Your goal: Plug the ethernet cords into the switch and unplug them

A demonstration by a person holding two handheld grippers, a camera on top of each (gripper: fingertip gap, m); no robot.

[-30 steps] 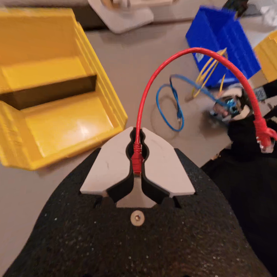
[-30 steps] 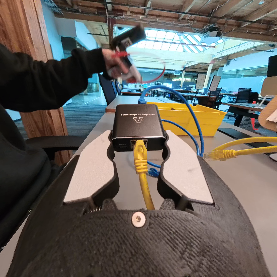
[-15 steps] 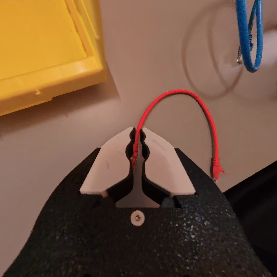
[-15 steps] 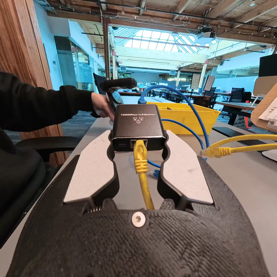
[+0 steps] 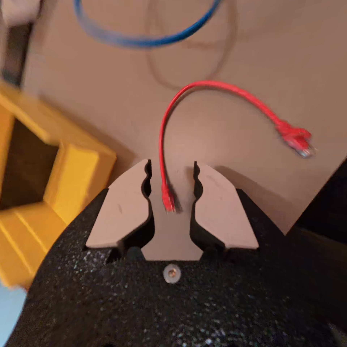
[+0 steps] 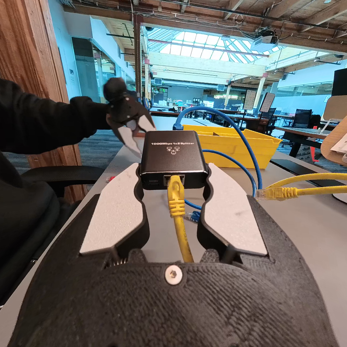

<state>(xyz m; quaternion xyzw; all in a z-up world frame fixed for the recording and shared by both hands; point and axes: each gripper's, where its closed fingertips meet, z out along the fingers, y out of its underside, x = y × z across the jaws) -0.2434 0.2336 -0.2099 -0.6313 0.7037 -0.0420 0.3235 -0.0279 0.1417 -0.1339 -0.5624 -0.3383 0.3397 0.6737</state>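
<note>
My right gripper (image 6: 173,165) is shut on a black switch (image 6: 171,150) and holds it on the grey table (image 6: 300,234). A yellow cord (image 6: 176,199) is plugged into the switch's near port. A blue cord (image 6: 244,135) is plugged into its far side. My left gripper (image 5: 171,162) is open and empty. A red cord (image 5: 163,131) lies on the table with one plug (image 5: 169,199) between the jaws and the other plug (image 5: 294,139) off to the right. The left gripper's fingers (image 6: 129,140) show just left of the switch.
A yellow bin (image 5: 56,178) stands left of my left gripper and behind the switch (image 6: 234,148). A loose yellow plug (image 6: 272,193) lies to the right. A blue cord loop (image 5: 146,39) lies beyond the red cord. The table edge and a chair (image 6: 62,174) are on the left.
My left gripper came down beside the switch, opened and let go of the red cord, which now lies on the table. My right gripper and the switch have not moved.
</note>
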